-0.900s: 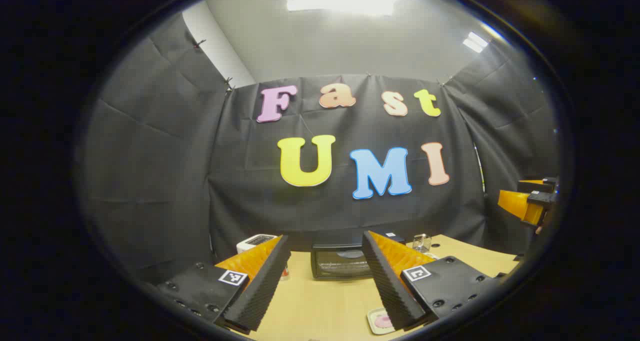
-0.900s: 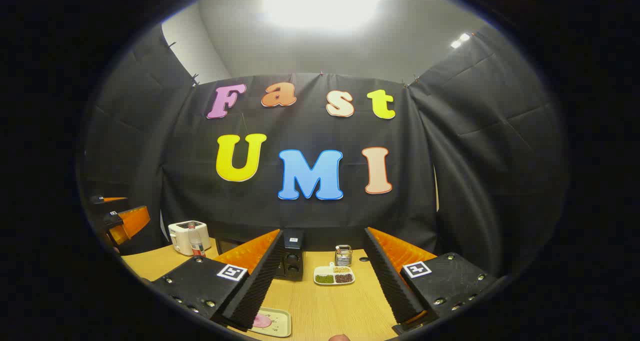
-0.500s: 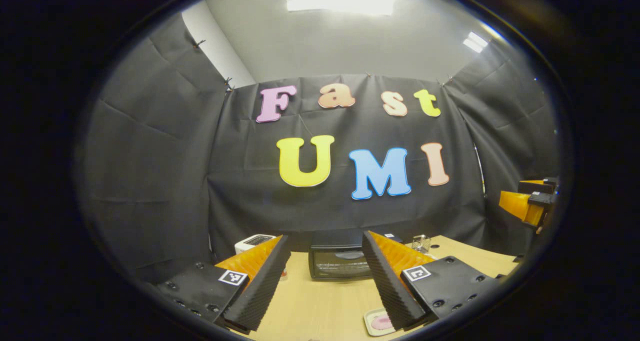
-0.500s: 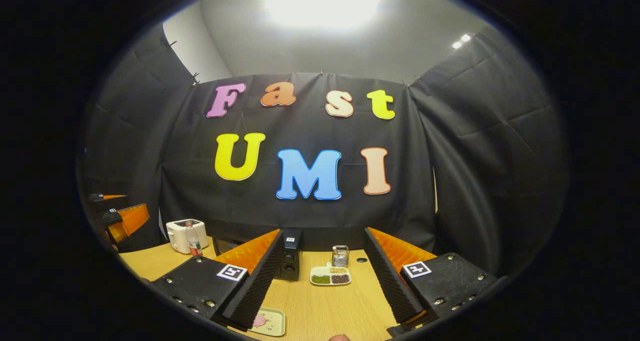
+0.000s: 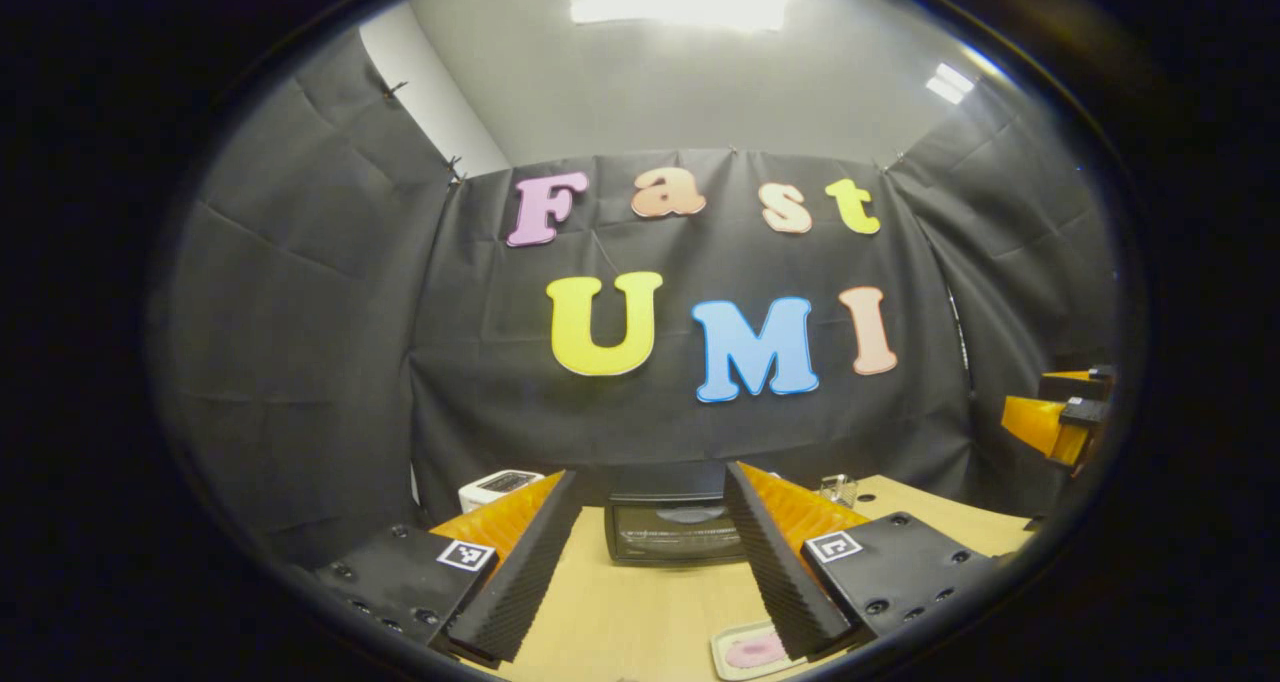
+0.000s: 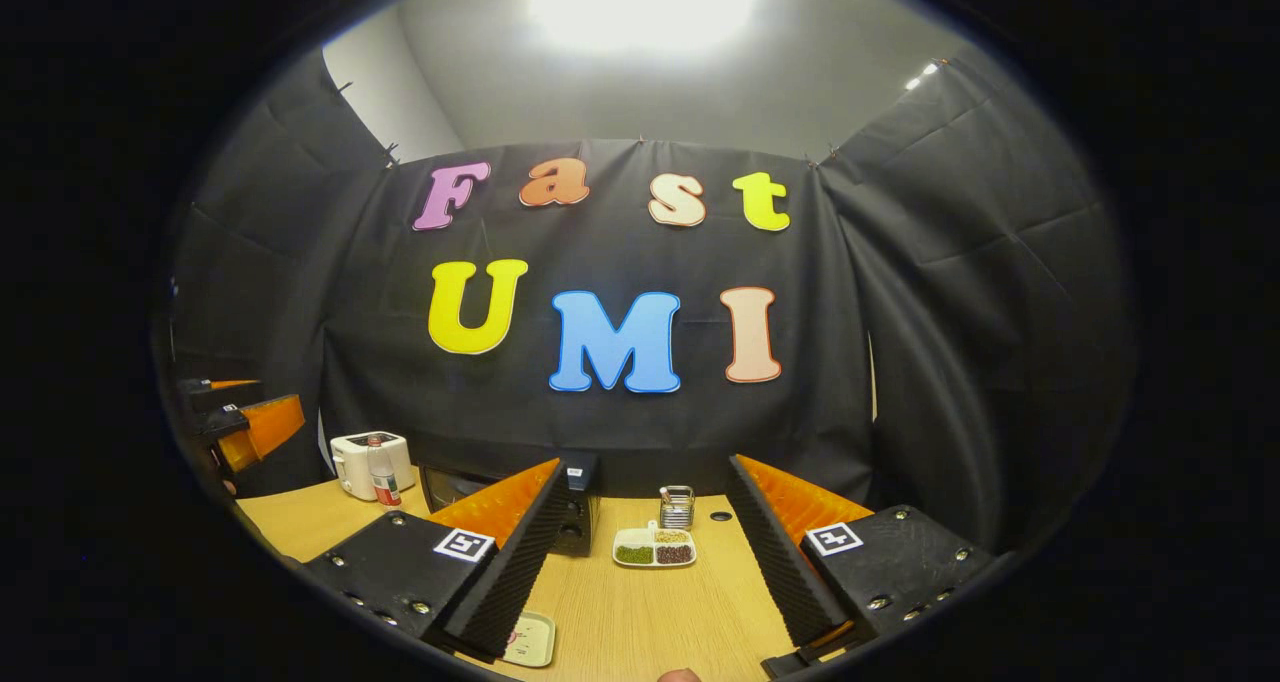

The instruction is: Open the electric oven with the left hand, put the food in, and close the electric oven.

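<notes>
The black electric oven [image 5: 670, 532] stands at the back of the wooden table [image 5: 640, 612] with its glass door closed. My left gripper [image 5: 652, 474] hovers open in front of it, nothing between its fingers. A small tray with pink food [image 5: 748, 650] lies on the table near me, partly behind my left gripper's right finger. In the right gripper view the oven [image 6: 578, 514] is half hidden behind a finger, and the food tray [image 6: 530, 639] sits at the bottom. My right gripper [image 6: 645, 464] is open and empty above the table.
A white toaster [image 6: 365, 462] with a small bottle [image 6: 381, 474] before it stands left of the oven. A divided dish of beans [image 6: 653, 549] and a metal holder [image 6: 677, 507] sit right of the oven. Each gripper appears at the edge of the other's view [image 5: 1060, 417] [image 6: 240, 422].
Both grippers drifted slightly. In the left gripper view the oven looks a little larger and the food tray has slid left. Both stay open and nothing on the table has moved.
</notes>
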